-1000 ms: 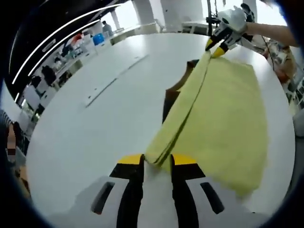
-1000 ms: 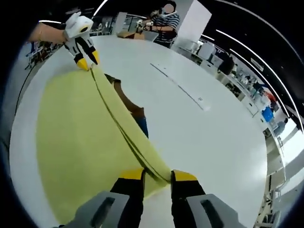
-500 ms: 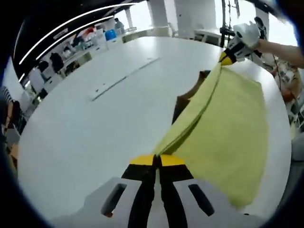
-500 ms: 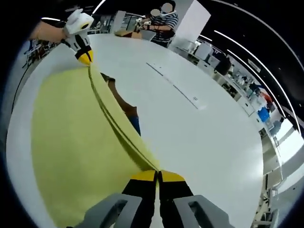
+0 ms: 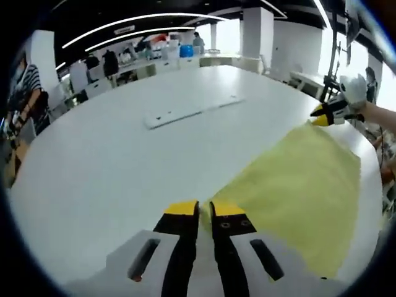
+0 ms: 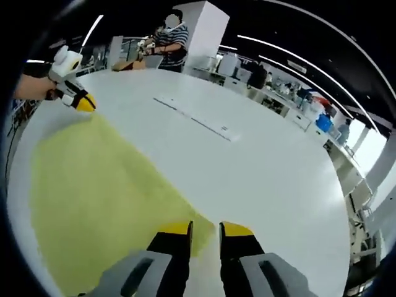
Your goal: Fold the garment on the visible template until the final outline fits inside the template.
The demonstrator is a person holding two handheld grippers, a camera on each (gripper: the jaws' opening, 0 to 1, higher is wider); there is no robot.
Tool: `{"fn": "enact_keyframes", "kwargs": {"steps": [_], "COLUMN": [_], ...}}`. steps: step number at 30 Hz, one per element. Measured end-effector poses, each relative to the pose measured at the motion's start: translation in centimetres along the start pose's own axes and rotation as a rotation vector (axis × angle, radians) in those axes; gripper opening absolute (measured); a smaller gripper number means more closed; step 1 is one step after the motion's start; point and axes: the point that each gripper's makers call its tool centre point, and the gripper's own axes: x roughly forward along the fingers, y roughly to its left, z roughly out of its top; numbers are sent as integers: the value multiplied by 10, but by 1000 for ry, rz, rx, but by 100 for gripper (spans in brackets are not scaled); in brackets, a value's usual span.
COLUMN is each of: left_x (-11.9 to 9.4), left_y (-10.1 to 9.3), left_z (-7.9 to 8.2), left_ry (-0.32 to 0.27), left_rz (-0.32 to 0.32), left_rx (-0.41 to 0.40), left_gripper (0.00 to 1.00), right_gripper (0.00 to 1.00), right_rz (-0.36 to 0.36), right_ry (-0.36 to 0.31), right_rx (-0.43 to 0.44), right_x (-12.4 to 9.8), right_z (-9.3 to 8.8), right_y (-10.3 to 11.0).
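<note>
The yellow garment [image 5: 297, 179] lies spread flat on the white table [image 5: 111, 167]; no template shows from under it. My left gripper [image 5: 205, 209] stands at its near corner, jaws a narrow gap apart, with the cloth's tip touching the right finger. In the right gripper view the garment [image 6: 93, 179] spreads out to the left, and my right gripper [image 6: 205, 230] is open at its corner with bare table between the jaws. Each gripper also appears at the far corner of the other's view: the right gripper [image 5: 323, 113] and the left gripper [image 6: 82, 102], each held by a gloved hand.
A long white strip [image 5: 192, 110] lies on the table beyond the garment, also seen as the strip [image 6: 195, 119]. A person in a striped shirt [image 6: 173, 40] stands at the table's far edge. Desks and other people ring the room.
The raised fold of the garment has come down and the cloth now lies flat, hiding the brown piece under it. Both grippers, shut on the fold half a second ago, have parted their jaws.
</note>
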Motion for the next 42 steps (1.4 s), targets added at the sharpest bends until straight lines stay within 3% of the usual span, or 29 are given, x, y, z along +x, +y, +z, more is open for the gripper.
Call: {"fn": "enact_keyframes", "kwargs": {"steps": [2,5,9,12,17,23,31,42], "left_x": [-3,-8,-17,-27,-44,-66,-84,-104], "left_y": [2,3,0,-4,-7,-19,-30,-50], "left_z": [1,5,8,6,6,0,-11,-31], "left_ry": [-11,-30,-58,-61,-82,-107,-115,-138], "left_rz": [3,5,-19,-34,-56,-99,-111,-149], "left_rx": [-9,1,-14,0,22,19,19,14], "left_gripper": [18,30,42,51,61,70,81,90], "right_gripper": [27,37,50,60,69,76,83,86], "right_rz": [15,21,73,102,154,204,288,307], "right_ry": [-4,-9,-37,-43,-46,-57,-18,-12], "right_rx": [58,72,160,179,188,180,146,170], "right_x": [-2,-6,-16,-25,-40,-59,-82,-105], "right_z": [0,2,10,13,14,12,-11,-37], "right_y": [0,0,12,22,37,53,79,93]}}
